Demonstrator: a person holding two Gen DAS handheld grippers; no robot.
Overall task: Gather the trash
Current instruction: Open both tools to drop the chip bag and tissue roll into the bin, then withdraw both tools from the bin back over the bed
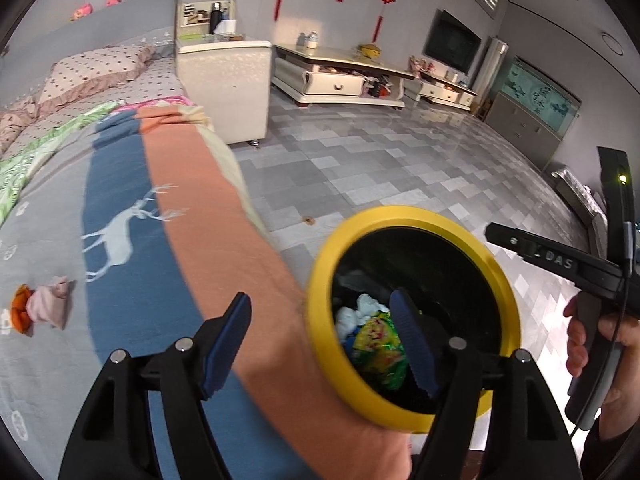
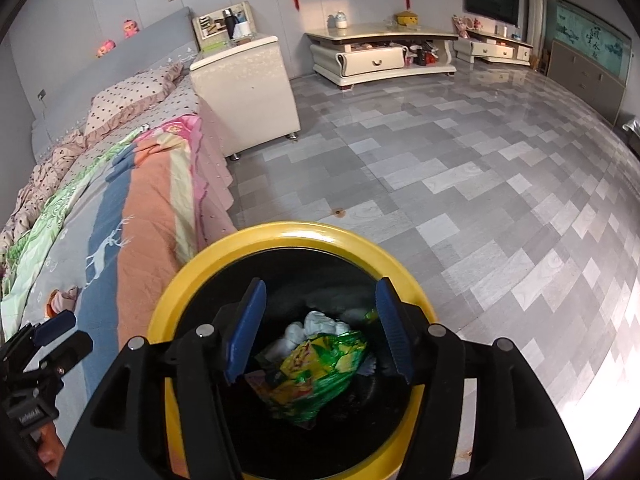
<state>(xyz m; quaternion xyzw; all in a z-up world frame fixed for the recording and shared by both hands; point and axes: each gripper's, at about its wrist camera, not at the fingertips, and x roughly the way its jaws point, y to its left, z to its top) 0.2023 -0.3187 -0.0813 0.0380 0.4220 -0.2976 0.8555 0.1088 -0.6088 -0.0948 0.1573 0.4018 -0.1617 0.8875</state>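
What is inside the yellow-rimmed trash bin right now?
Inside the bin, a green-and-yellow snack wrapper lies on crumpled white tissue. The black liner is dark; anything beneath them is hidden.

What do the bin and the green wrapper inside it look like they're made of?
Bin: likely hard plastic, its smooth yellow rim showing a soft sheen, with what looks like a black liner inside. Wrapper: thin printed plastic film or foil, crinkled with bright glints.

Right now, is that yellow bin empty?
No. The yellow bin already holds a green-yellow wrapper and crumpled white tissue at its bottom.
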